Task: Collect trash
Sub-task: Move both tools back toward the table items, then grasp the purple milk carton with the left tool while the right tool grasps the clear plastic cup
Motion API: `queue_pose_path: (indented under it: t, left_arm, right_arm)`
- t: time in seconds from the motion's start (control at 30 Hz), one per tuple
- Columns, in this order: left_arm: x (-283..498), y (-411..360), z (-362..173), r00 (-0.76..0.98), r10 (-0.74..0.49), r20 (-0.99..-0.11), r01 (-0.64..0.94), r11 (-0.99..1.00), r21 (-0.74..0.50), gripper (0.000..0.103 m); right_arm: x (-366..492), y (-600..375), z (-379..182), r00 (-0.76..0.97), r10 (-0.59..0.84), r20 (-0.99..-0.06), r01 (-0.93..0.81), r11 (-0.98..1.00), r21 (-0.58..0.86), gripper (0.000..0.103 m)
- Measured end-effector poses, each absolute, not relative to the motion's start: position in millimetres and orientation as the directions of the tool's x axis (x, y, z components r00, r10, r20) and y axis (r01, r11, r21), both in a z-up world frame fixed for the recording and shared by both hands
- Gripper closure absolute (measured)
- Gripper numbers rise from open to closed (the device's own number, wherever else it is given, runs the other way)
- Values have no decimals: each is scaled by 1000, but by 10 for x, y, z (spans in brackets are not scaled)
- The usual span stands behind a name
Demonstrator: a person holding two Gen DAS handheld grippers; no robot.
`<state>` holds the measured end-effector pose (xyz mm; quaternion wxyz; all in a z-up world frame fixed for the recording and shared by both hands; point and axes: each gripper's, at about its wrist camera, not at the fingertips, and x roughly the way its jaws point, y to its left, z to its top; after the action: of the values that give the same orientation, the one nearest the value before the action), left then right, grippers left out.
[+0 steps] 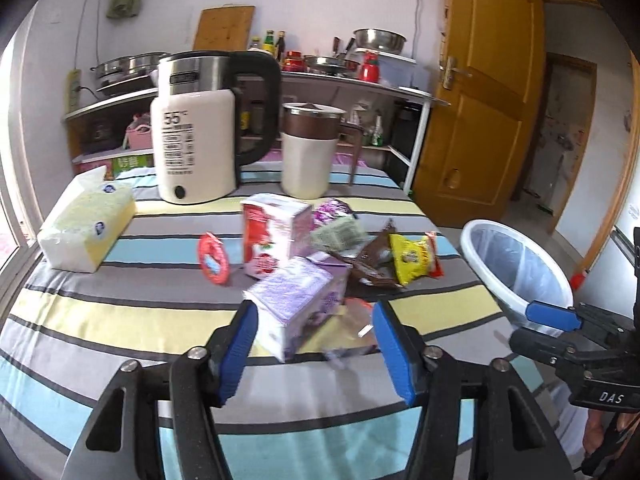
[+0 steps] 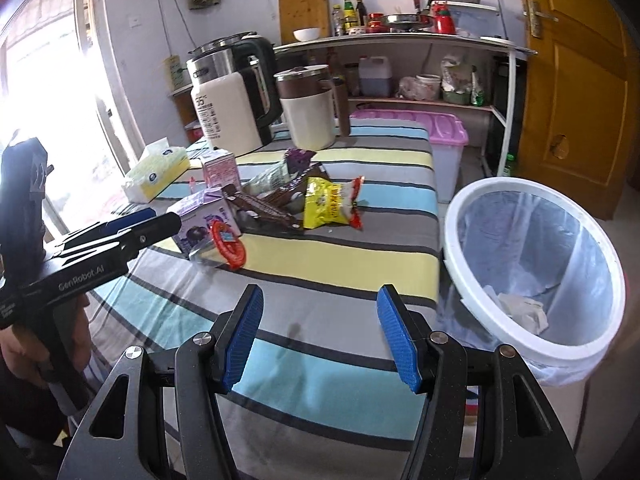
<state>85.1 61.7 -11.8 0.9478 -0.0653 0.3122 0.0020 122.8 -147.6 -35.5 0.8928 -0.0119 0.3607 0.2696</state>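
Trash lies clustered on the striped cloth table top (image 1: pixel 120 312), ahead of both sets of fingers.

Left gripper (image 1: pixel 314 344): jaws stand wide apart, pads pressing on nothing. No earlier state is described here. A purple rectangular paper carton (image 1: pixel 296 308) lies on its side just ahead of the blue pads and partly between them, nearer the left pad. Its long axis runs diagonally, near end toward the left pad, far end pointing away and to the right. A clear crumpled plastic wrapper (image 1: pixel 356 332) lies blurred beside the right pad; contact cannot be told.

Beyond the carton, away from the fingertips:
- red-and-white upright paper carton (image 1: pixel 272 236), long axis vertical;
- red ring-shaped plastic wrapper (image 1: pixel 214 260), to the left;
- brown foil wrapper (image 1: pixel 372 264) and yellow snack packet (image 1: pixel 412 258), to the right, long axes pointing toward the white round plastic bin (image 1: pixel 516 264).

Right gripper (image 2: pixel 320 336): jaws wide apart, only bare cloth between the pads. The bin (image 2: pixel 532 276), lined with a clear bag, stands just right of the right pad, off the table edge, mouth tilted toward the camera.
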Motion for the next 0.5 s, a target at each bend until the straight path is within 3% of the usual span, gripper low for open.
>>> queue_pose_path:
  t: [0.5]
  left_arm:
    - [1179, 875, -366, 749, -85, -657, -18, 989, -149, 38]
  right_arm:
    - [1344, -1260, -412, 573, 469, -672, -505, 848, 162, 43]
